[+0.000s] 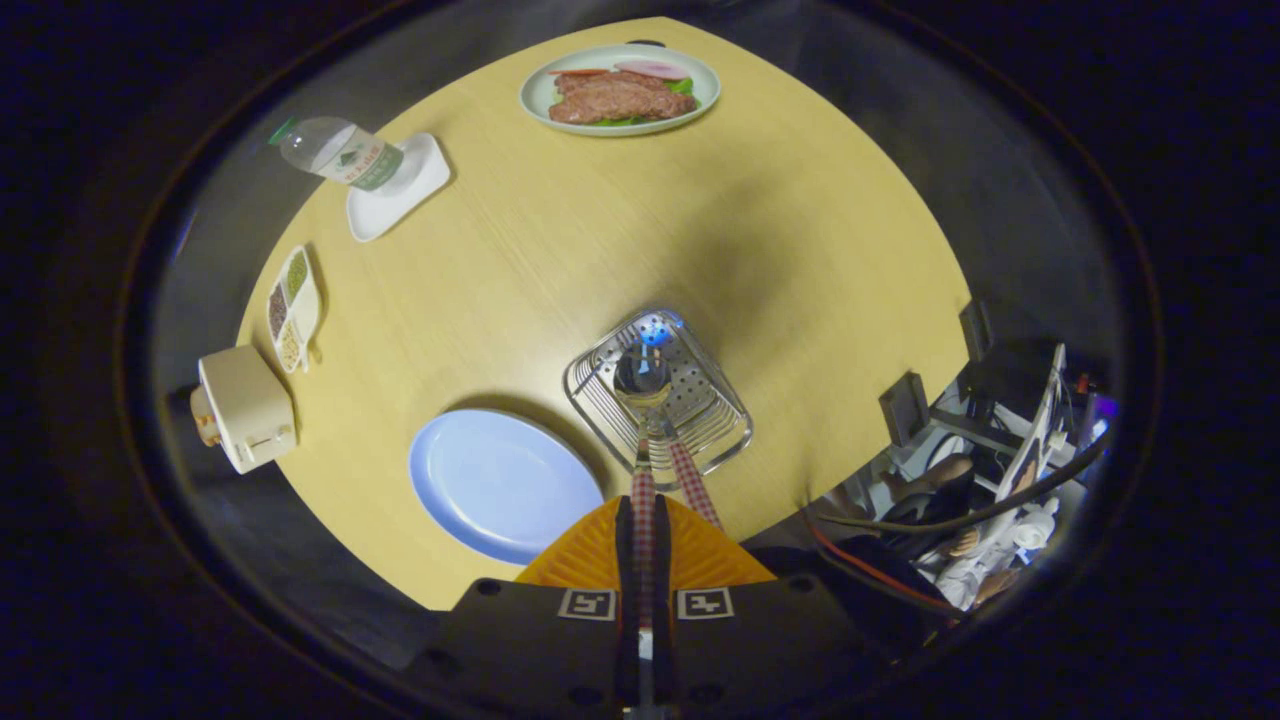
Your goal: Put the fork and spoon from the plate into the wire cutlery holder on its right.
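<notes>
I look straight down on the wooden table (800,260). My gripper (642,515) is shut on the red-checked handle of the spoon (641,375), whose bowl hangs inside the wire cutlery holder (715,400) just ahead of the fingers. A second red-checked handle, the fork (695,485), leans in the holder beside the spoon, sticking out toward the right finger. Left of the holder lies the light blue plate (495,480), with nothing on it.
At the far side stands a plate of food (620,88). A water bottle (340,155) lies on a white tray (405,190), with a divided seasoning dish (293,308) and a cream box (243,405) along the left edge. Cables and clutter (980,510) sit off the right edge.
</notes>
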A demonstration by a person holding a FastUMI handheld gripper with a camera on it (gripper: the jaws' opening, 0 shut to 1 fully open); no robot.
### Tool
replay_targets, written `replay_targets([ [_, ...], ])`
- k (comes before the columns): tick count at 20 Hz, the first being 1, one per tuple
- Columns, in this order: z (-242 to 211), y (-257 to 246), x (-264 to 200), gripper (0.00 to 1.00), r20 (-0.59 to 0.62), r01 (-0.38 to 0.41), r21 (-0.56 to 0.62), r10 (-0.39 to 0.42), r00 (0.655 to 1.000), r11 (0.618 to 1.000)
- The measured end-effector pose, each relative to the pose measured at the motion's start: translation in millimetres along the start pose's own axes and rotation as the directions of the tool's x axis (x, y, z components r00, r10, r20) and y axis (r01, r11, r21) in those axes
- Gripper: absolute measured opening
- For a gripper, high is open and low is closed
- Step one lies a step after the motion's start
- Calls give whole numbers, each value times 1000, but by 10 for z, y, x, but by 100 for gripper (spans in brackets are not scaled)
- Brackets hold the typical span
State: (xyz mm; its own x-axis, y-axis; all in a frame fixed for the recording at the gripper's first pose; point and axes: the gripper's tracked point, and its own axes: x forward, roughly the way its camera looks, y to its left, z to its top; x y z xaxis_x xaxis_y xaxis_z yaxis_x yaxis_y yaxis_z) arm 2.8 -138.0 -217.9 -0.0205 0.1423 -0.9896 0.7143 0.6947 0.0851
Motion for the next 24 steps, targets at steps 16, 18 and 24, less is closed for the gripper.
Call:
replay_targets([
  [16, -270, -65, -560, 95, 215, 106, -44, -94, 972, 993],
  [18, -357, -59, -685, 96, 273, 116, -60, -95, 957, 991],
  [24, -393, 113, -938, 96, 470, 69, -98, -15, 883, 993],
])
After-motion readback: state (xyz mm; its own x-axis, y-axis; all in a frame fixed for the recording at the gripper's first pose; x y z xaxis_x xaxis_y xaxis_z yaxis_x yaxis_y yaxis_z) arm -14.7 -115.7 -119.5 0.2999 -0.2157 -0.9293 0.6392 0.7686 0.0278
